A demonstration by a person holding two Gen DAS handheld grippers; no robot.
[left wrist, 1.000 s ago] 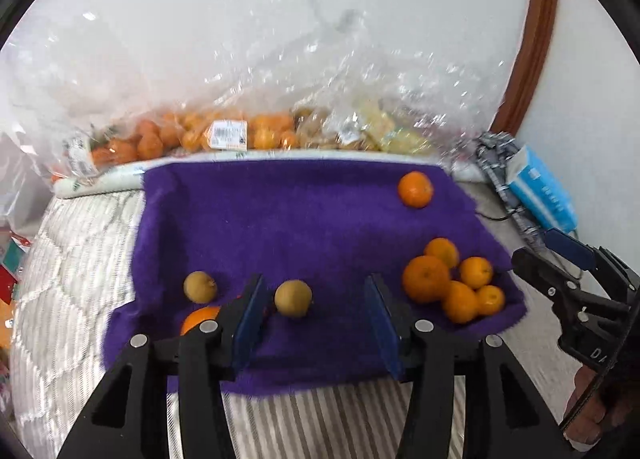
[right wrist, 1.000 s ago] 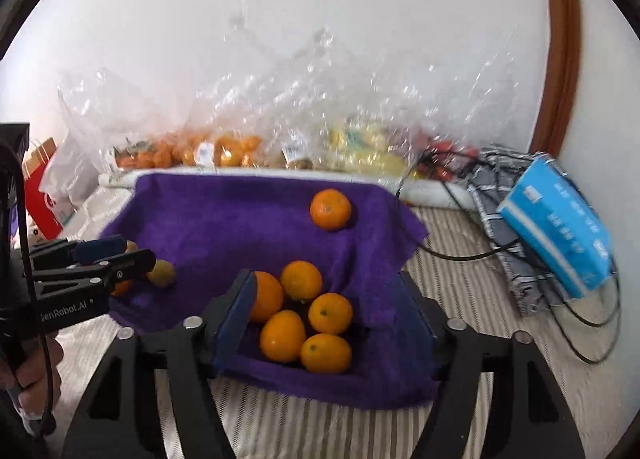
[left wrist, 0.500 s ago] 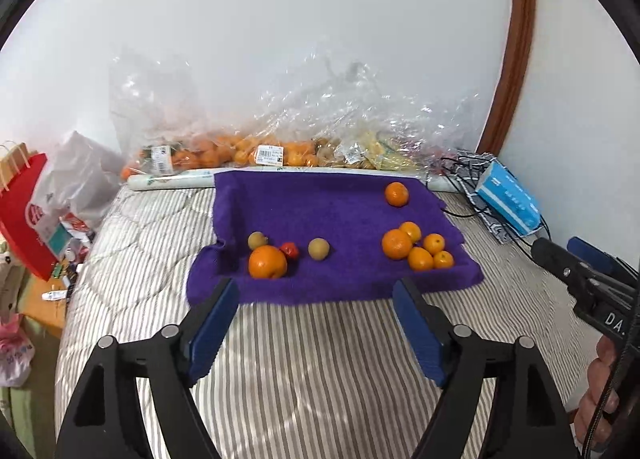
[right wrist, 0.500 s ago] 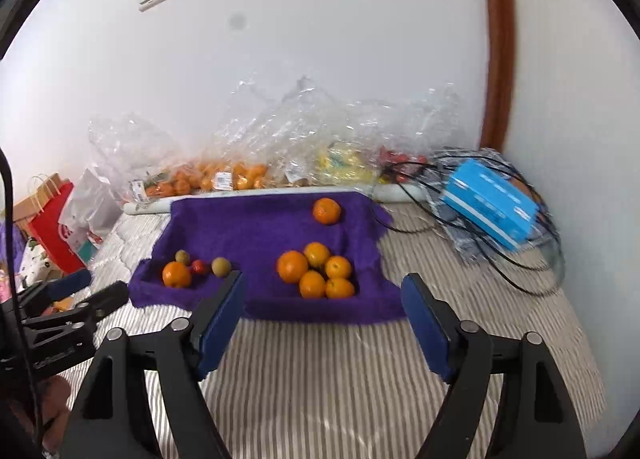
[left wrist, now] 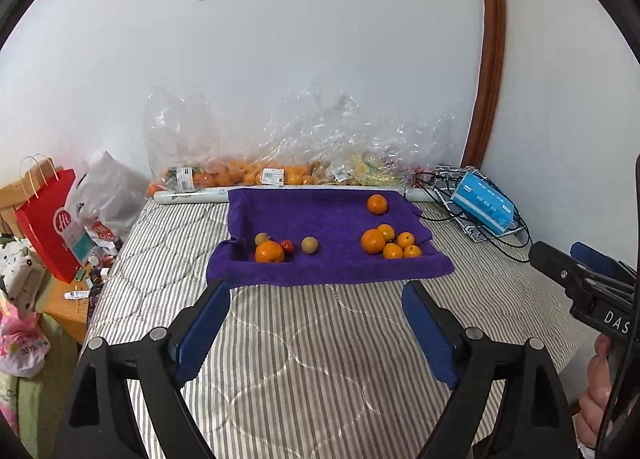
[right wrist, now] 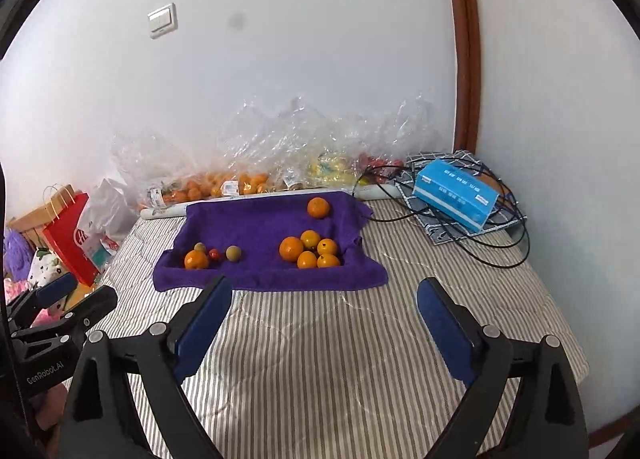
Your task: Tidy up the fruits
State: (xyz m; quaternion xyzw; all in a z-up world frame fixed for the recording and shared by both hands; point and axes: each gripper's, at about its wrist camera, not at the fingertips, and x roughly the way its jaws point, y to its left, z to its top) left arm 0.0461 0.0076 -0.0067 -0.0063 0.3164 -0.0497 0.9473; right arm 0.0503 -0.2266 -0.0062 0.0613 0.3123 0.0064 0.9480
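Observation:
A purple towel point(left wrist: 328, 219) point(right wrist: 260, 227) lies on a striped bed. On its right sits a cluster of several oranges point(left wrist: 390, 245) point(right wrist: 310, 251), with one orange point(left wrist: 377, 204) point(right wrist: 318, 207) alone behind it. On its left lie an orange point(left wrist: 269, 251) point(right wrist: 196, 259), a small red fruit point(left wrist: 287, 246) point(right wrist: 215, 254) and two yellow-green fruits point(left wrist: 309, 245) point(right wrist: 233, 253). My left gripper point(left wrist: 316, 323) is open and empty, well in front of the towel. My right gripper point(right wrist: 324, 323) is open and empty too, also in front of the towel.
Clear plastic bags of fruit point(left wrist: 280, 171) line the wall behind the towel. A blue tissue box point(left wrist: 482, 203) point(right wrist: 456, 195) and black cables point(right wrist: 480, 243) lie at the right. A red paper bag point(left wrist: 50, 219) and clutter stand beside the bed on the left.
Both grippers have pulled far back and up from the towel; they were close over the fruit a second ago. Both jaws have opened wider. The fruit has not moved.

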